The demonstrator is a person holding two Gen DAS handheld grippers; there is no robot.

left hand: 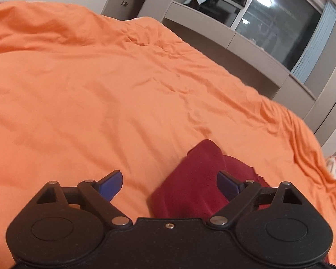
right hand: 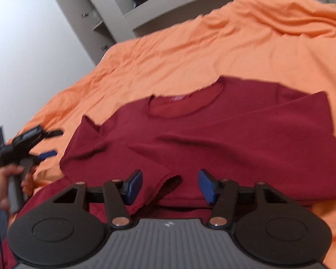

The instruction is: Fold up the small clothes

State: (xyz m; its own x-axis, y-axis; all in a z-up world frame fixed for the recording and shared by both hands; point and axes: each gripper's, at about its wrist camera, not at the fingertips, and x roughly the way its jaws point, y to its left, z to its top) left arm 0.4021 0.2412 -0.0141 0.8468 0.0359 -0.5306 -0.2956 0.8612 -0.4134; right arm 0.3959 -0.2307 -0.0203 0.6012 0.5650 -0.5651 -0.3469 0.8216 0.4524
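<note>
Both tools stood apart, gripping nothing: the left tool (left hand: 170,185) and right tool (right hand: 170,186) over the dark red knit top (right hand: 212,139). Its folded sleeve at seven o'clock risked slipping open on the rumpled orange bedcover (right hand: 190,56).

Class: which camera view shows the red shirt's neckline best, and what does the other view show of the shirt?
The right wrist view: the red shirt lies spread on the orange bedcover, neckline fully visible. The left wrist view shows only a folded edge of it.

Dark red knit short-sleeved shirt (right hand: 224,139) lies flat on the orange crumpled bedsheet (right hand: 190,51), neckline toward the far side. Grey built-in cabinet unit (right hand: 82,18) stands behind the bed. Left gripper (right hand: 48,142) sits left of the shirt.
</note>
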